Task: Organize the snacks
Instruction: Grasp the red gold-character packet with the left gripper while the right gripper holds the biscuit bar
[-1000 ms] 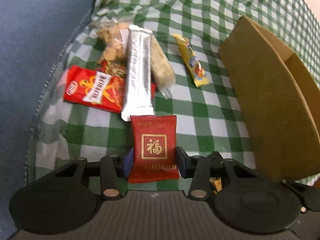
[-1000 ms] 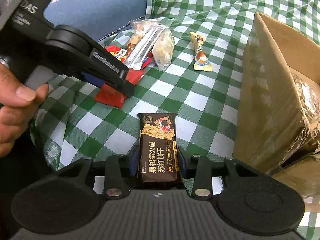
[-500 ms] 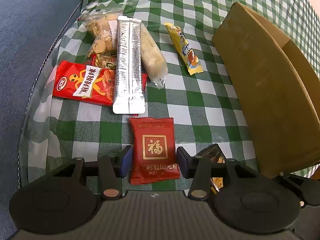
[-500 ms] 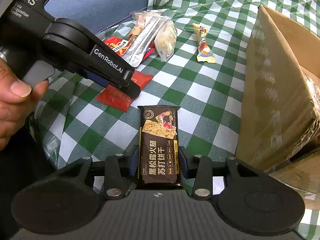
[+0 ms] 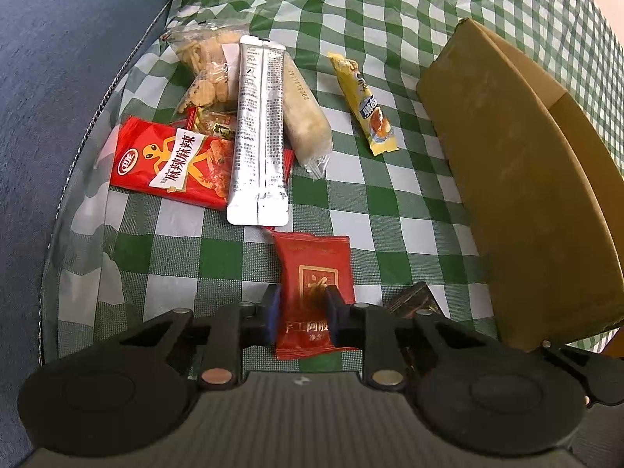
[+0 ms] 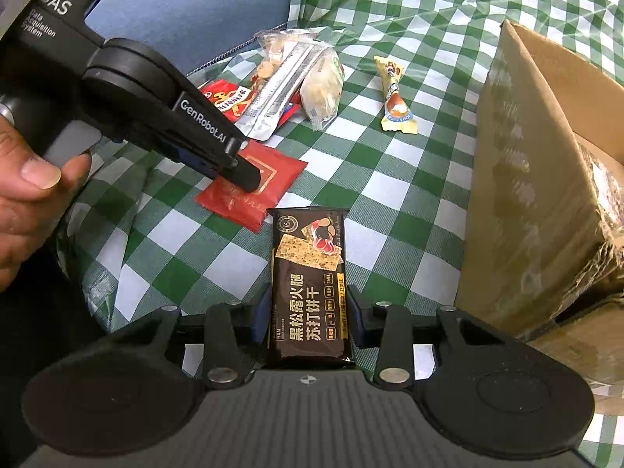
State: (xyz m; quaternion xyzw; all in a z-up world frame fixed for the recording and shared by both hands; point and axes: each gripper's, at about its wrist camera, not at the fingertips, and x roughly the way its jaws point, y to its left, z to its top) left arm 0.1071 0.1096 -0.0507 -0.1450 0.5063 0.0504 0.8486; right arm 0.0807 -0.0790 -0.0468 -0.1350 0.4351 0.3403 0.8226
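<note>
A small red packet (image 5: pixel 312 265) with a gold square lies on the green checked cloth (image 5: pixel 390 210). My left gripper (image 5: pixel 302 312) is closing on its near half, and the pads pinch the wrapper so that it creases. The right wrist view shows that same left gripper (image 6: pixel 245 173) tip down on the red packet (image 6: pixel 273 179). My right gripper (image 6: pixel 308 319) is closing on a dark cracker packet (image 6: pixel 308 265), with a pad against each long side. A corner of that dark packet (image 5: pixel 413 300) shows in the left wrist view.
Beyond lie a silver sachet (image 5: pixel 259 136), a red spicy snack bag (image 5: pixel 167 160), a clear biscuit bag (image 5: pixel 206 74), a pale roll (image 5: pixel 304 117) and a yellow stick (image 5: pixel 366 109). An open cardboard box (image 5: pixel 526 195) stands right. A blue cushion (image 5: pixel 58 78) borders the left. A hand (image 6: pixel 23 195) holds the left gripper.
The left gripper's jaws have closed in from either side of the red packet and now squeeze it. The right gripper stays at the dark cracker packet.
</note>
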